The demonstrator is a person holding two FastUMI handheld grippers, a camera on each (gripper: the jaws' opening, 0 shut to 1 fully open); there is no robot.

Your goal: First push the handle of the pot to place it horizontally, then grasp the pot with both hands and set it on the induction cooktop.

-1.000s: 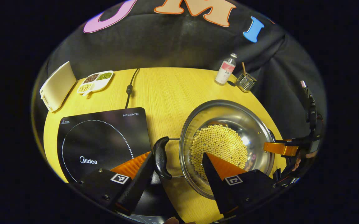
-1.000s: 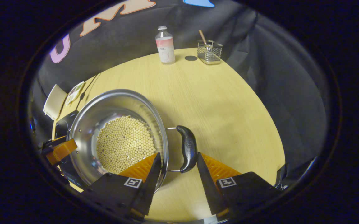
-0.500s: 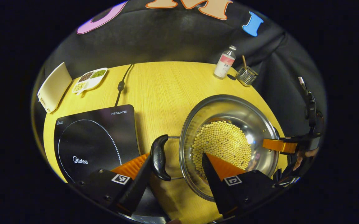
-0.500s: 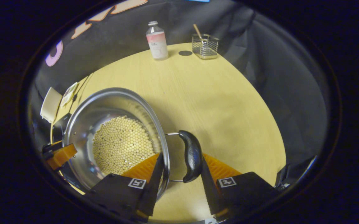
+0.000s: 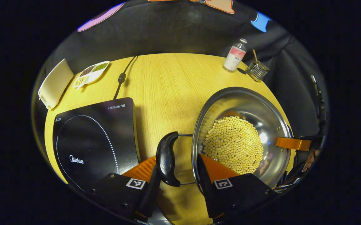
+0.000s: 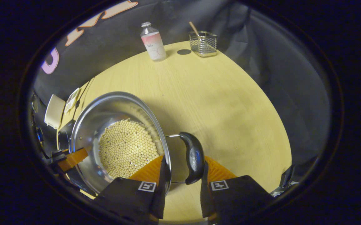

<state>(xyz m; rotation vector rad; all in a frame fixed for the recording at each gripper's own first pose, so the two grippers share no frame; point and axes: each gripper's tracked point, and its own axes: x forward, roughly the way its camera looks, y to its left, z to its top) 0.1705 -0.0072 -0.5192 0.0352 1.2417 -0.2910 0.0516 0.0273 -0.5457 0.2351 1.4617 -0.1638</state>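
The steel pot (image 5: pixel 230 103), holding yellow beans (image 5: pixel 233 143), stands right of the black induction cooktop (image 5: pixel 96 137) on the wooden table (image 5: pixel 167 84). My left gripper (image 5: pixel 177 162) has closed across the pot's black left handle (image 5: pixel 167 157): one finger presses the handle's outer side, the other sits inside the pot wall. In the right gripper view, my right gripper (image 6: pixel 183 162) clamps the other black handle (image 6: pixel 193 156) and the pot (image 6: pixel 111 109) wall the same way. Each gripper's orange finger shows across the pot in the other gripper's view.
At the table's far edge stand a bottle (image 5: pixel 236 54), a dark cap (image 6: pixel 184 52) and a wire basket (image 5: pixel 257 70). At the far left lie a divided dish of beans (image 5: pixel 89 73) and a white board (image 5: pixel 55 82). The cooktop's cable (image 5: pixel 122 78) runs back.
Both grippers have narrowed from wide open until their fingers close on each handle and the pot wall. The pot sits a little farther right of the cooktop in the left gripper view.
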